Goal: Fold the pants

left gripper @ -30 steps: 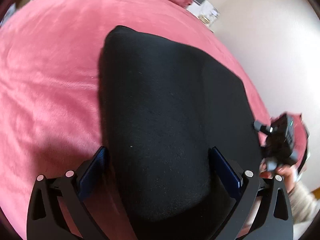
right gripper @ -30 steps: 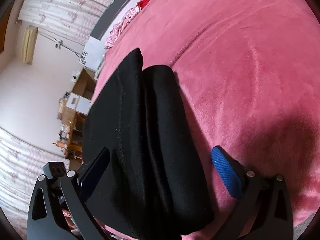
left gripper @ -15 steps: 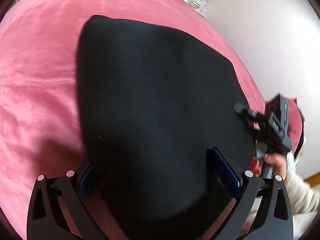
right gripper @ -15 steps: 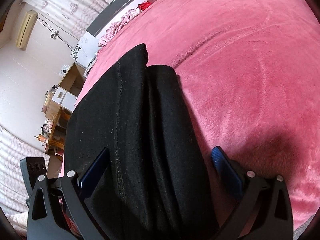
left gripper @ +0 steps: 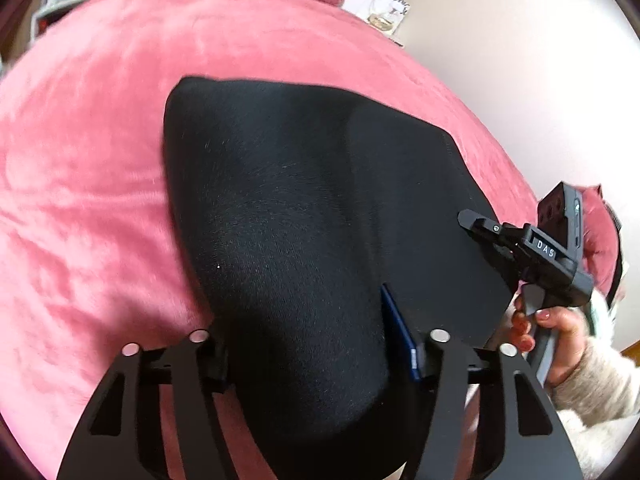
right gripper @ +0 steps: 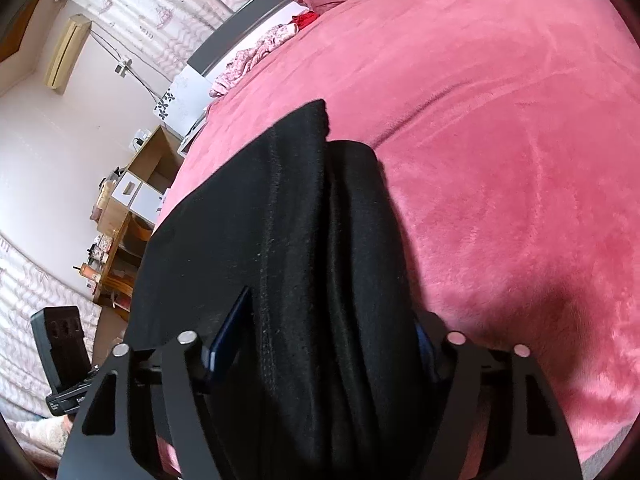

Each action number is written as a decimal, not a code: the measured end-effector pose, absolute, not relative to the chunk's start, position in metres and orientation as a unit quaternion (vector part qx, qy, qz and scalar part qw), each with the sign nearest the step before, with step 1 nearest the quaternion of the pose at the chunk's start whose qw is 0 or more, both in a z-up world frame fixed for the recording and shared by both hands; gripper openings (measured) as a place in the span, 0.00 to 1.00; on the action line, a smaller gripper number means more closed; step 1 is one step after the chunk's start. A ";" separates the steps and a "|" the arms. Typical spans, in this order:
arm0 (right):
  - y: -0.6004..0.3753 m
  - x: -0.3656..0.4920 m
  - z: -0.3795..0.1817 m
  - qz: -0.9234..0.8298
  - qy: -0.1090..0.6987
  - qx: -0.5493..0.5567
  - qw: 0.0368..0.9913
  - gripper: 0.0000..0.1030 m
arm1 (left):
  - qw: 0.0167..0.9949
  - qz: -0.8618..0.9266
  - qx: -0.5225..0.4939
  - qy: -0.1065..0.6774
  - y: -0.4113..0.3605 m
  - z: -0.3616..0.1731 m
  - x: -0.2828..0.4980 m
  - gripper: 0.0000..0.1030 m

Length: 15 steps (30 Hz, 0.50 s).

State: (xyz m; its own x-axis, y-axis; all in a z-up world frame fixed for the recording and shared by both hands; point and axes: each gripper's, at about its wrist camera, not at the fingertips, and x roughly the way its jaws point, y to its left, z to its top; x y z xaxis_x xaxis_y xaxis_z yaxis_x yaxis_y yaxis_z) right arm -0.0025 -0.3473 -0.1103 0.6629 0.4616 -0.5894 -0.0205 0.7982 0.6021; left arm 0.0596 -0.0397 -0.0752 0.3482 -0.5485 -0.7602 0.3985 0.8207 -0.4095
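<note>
**Both grippers clamped on pants**

L gripper [left gripper: 308, 354]: 2 fingers pinch bunched black pants [left gripper: 304, 208] on pink blanket [left gripper: 88, 168]. R gripper [right gripper: 320, 344]: pinching same pants' near edge, folded layers between pads; R pad mostly hidden, prob. touching.

Soft, even daylight is seen in both views. Detail is swallowed in the black pants [left gripper: 304, 208]. Slight motion blur is noted on the pink blanket [left gripper: 80, 152]; edges are bent and vignetted by fisheye distortion.
</note>
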 end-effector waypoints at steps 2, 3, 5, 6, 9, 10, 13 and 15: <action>-0.344 -0.006 -0.105 0.138 0.380 0.290 0.867 0.61 | 0.827 -0.288 -0.059 0.480 -0.043 -0.069 0.053 0.52; -0.343 -0.009 -0.102 0.138 0.375 0.294 0.868 0.59 | 0.832 -0.288 -0.050 0.472 -0.043 -0.066 0.051 0.51; -0.342 -0.012 -0.098 0.142 0.371 0.299 0.868 0.56 | 0.840 -0.285 -0.039 0.459 -0.042 -0.060 0.047 0.50; -0.340 -0.014 -0.096 0.146 0.369 0.300 0.868 0.54 | 0.847 -0.283 -0.032 0.449 -0.040 -0.055 0.045 0.50; -0.331 -0.012 -0.088 0.159 0.365 0.292 0.869 0.52 | 0.862 -0.274 -0.023 0.426 -0.035 -0.042 0.042 0.49; -0.327 -0.010 -0.085 0.167 0.362 0.291 0.870 0.52 | 0.866 -0.268 -0.023 0.421 -0.036 -0.037 0.044 0.49; -0.316 0.001 -0.076 0.184 0.352 0.290 0.871 0.52 | 0.874 -0.251 -0.033 0.414 -0.018 -0.033 0.049 0.49; -0.307 0.011 -0.069 0.197 0.345 0.284 0.873 0.52 | 0.879 -0.239 -0.042 0.410 -0.009 -0.031 0.052 0.49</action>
